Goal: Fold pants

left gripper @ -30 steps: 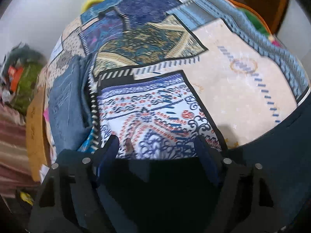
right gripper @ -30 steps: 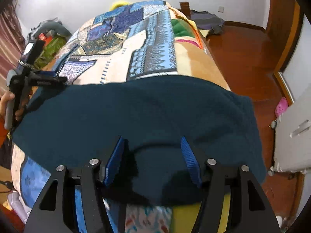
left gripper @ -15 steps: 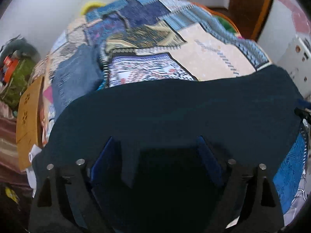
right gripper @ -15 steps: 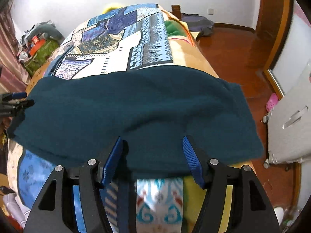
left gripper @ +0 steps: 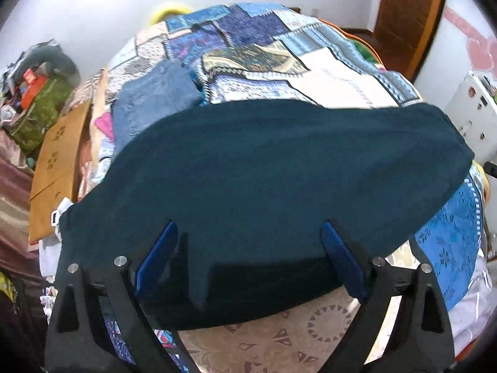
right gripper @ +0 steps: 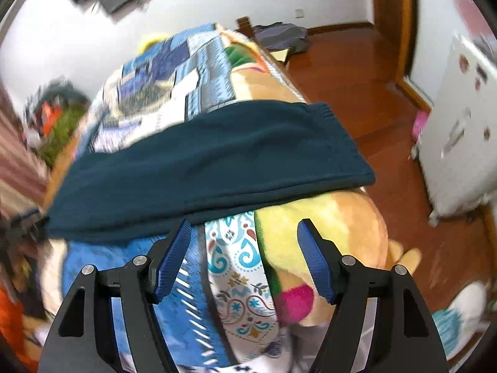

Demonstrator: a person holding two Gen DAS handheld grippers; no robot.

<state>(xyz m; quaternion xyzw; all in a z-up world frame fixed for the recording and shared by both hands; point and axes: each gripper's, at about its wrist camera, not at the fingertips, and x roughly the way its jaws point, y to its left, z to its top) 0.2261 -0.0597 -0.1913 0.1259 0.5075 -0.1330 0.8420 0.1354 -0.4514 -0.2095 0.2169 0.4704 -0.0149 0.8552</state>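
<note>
We see the dark teal pants [left gripper: 279,180] lying flat across the near end of the bed [left gripper: 341,84], on the patchwork bedspread, with their long axis running from the left side of the bed to the right side, so crosswise to both of our tools. In the right wrist view the elastic waistband reaches the right edge of the bed, and the near long edge of the pants [right gripper: 211,168] lies just in front of the right gripper [right gripper: 242,233] and a little above it. The left gripper [left gripper: 248,236] is nearer to the cloth: its two blue fingers stand over the near edge of the pants, close to the left end, so we judge that this hand is better placed to take the fabric first. Both tools are spread wide. The left one has cloth between its fingers, but the fingers are far apart and we cannot tell if they touch the fabric; it grasps nothing. The right one is also released, and between its fingers we see only the bedspread and a yellow plush blanket [right gripper: 326,217] hanging over the near edge of the bed. A folded piece of blue denim [left gripper: 152,99] lies beyond the pants toward the left edge, apart from them or just touching; we cannot say which.
</note>
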